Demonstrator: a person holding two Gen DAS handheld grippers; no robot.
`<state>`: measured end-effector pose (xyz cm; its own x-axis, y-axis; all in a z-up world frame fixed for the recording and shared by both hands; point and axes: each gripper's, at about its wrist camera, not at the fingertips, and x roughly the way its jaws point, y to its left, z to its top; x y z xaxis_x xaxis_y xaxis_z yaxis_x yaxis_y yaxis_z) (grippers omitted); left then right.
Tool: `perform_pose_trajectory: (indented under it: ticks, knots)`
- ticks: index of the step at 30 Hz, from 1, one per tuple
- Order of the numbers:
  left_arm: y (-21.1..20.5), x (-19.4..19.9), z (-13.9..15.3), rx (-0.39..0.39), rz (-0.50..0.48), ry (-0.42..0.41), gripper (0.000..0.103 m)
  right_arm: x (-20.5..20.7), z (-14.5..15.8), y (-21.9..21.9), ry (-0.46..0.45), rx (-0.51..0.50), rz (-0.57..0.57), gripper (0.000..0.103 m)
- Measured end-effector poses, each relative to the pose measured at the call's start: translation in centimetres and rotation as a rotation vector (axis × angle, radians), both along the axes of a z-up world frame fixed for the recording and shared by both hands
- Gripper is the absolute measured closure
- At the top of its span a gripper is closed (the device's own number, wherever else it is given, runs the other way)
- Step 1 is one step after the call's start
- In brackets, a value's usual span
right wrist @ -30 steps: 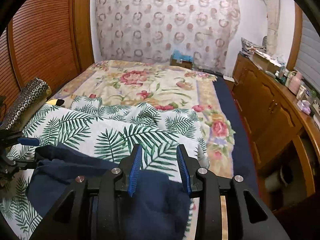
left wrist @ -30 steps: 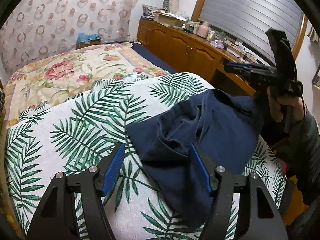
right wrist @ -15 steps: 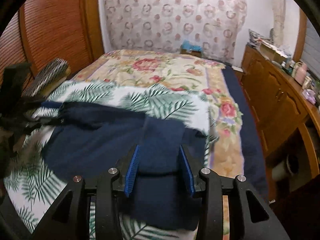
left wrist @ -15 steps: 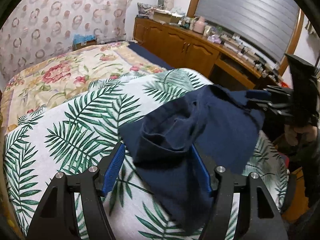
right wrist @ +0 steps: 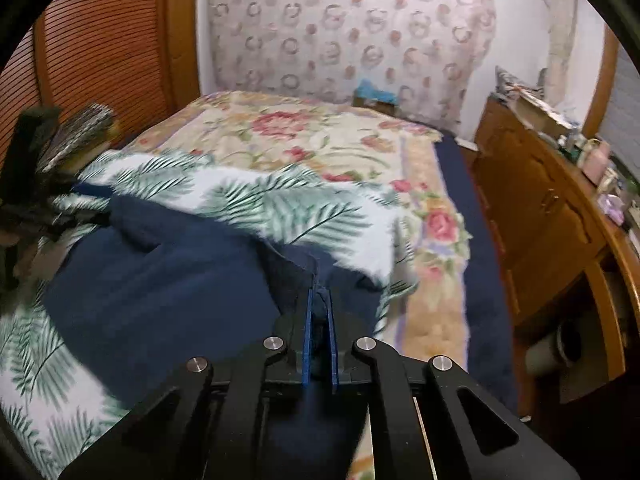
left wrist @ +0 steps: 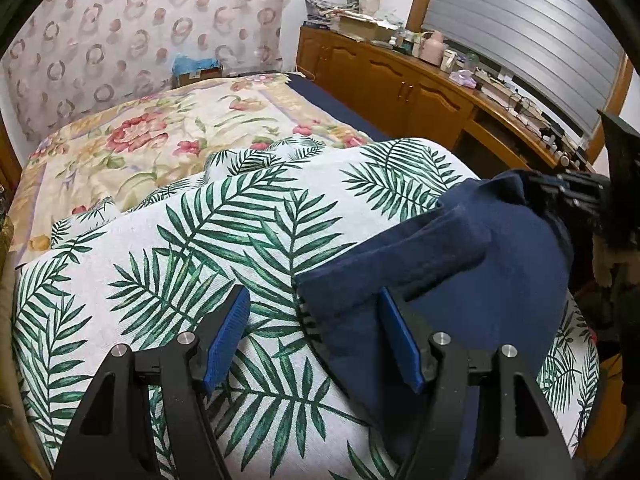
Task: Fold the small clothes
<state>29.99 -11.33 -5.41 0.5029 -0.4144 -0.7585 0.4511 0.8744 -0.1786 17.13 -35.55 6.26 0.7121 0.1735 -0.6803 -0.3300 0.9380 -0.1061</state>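
A navy blue garment [left wrist: 460,280] lies rumpled on a palm-leaf print cover [left wrist: 200,240] over the bed. My left gripper [left wrist: 312,320] is open and low over the cover, with the garment's near corner lying between its blue pads and against the right pad [left wrist: 400,344]. My right gripper [right wrist: 319,320] is shut on a pinched fold at the garment's [right wrist: 160,280] right edge. In the left wrist view the right gripper [left wrist: 568,196] sits at the garment's far right corner.
A floral bedspread [left wrist: 160,136] covers the rest of the bed. A wooden dresser [left wrist: 400,84] with clutter on top runs along the right, past the bed's edge. A patterned roll [right wrist: 76,136] lies at the left by a wooden slatted wall.
My right gripper has come down onto the garment's right edge and closed on it. The garment has spread and shifted right in the left wrist view. The left gripper stays open.
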Motion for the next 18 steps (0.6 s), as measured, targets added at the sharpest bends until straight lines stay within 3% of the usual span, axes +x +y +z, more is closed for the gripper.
perform_pose_trajectory:
  ticks: [5, 7, 9, 11, 18]
  knots:
    - [0.2, -0.1, 0.1, -0.013, -0.001, -0.004, 0.036, 1.7, 0.4, -0.8, -0.010, 0.012, -0.081, 0.096]
    - [0.2, 0.0, 0.1, -0.023, -0.004, -0.003, 0.036, 1.7, 0.3, -0.5, -0.003, 0.027, -0.099, 0.081]
    - [0.0, 0.1, 0.3, -0.032, -0.010, 0.004, 0.036, 1.5, 0.2, -0.7, 0.003, 0.040, -0.115, 0.051]
    - [-0.1, 0.3, 0.2, -0.036, -0.013, 0.011, 0.036, 1.5, -0.2, -0.9, 0.017, 0.076, -0.118, 0.039]
    - [-0.6, 1.0, -0.6, -0.047, -0.019, 0.049, 0.036, 2.8, -1.7, -2.3, 0.112, 0.185, -0.101, 0.037]
